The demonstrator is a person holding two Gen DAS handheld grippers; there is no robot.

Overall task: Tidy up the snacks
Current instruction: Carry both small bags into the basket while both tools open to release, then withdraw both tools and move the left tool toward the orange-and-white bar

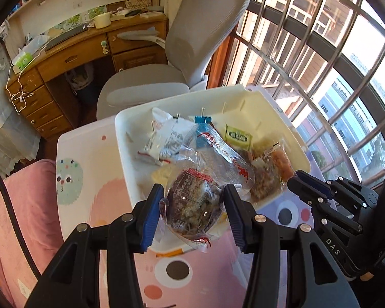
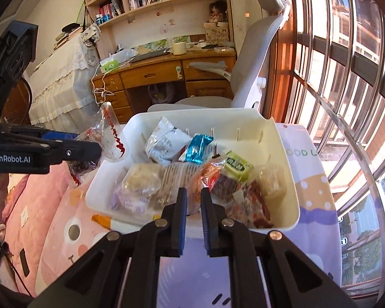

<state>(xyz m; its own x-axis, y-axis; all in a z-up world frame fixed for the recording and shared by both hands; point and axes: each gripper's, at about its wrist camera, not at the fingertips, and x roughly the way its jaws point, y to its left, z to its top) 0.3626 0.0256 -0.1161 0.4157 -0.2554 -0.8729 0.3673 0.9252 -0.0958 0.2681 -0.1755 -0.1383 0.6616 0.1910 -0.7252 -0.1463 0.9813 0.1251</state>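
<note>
A white bin [image 1: 277,118] [image 2: 282,138] holds several wrapped snacks: a white packet [image 2: 164,143], a blue packet [image 2: 197,148] and a green one [image 2: 237,165]. My left gripper [image 1: 192,210] is shut on a clear packet of dark snack [image 1: 192,200], held above the bin's near left rim; it shows in the right wrist view too [image 2: 107,141]. My right gripper [image 2: 192,208] hangs over the bin's near rim with its jaws nearly closed, a narrow gap between them and nothing in it. It appears at the right of the left wrist view [image 1: 308,182].
The bin stands on a pink cartoon-printed table [image 1: 95,174]. A pink cushion [image 1: 25,205] lies to the left. A grey office chair [image 1: 192,41] and a wooden desk [image 1: 71,56] stand behind. A barred window [image 1: 333,64] runs along the right.
</note>
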